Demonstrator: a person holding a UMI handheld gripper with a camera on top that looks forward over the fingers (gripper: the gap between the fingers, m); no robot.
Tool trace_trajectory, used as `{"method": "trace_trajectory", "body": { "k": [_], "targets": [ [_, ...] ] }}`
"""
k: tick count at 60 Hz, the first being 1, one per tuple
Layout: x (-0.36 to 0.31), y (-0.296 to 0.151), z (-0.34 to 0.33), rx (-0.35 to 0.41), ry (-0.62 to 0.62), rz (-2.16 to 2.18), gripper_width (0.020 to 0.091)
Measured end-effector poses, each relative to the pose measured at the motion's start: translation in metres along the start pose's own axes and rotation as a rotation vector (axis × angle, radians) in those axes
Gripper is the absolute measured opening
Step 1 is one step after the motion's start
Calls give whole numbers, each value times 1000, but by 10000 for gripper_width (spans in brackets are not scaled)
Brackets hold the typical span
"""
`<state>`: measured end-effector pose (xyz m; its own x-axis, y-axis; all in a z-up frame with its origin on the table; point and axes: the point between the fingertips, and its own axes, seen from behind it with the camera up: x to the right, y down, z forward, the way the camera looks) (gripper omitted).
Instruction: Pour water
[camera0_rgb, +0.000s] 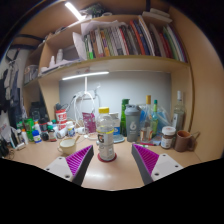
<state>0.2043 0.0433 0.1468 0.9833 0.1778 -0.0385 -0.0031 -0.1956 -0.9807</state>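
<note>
**Cluttered desk, bottle just ahead of spread fingers**

Wooden desk (115, 172) runs under a shelf of books (125, 40). Both fingers (147, 160) are spread wide, gripping nothing. Just ahead of them, at twelve o'clock, one clear bottle (105, 135) with a white label stands upright on the desk, apart from both pads. At ten o'clock lies a small white dish (67, 146). Beyond, along the wall, many bottles and jars crowd together, too many to count; one brown jar (183, 141) stands at two o'clock.
</note>
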Motion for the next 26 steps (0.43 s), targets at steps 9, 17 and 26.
{"method": "trace_trajectory", "body": {
  "k": [9,17,26],
  "targets": [
    [-7,-10,-84,53,-12,57,848],
    [-14,-1,-136,57,-41,85,848],
    [-17,4,-163,77,-67,102,850]
  ]
}}
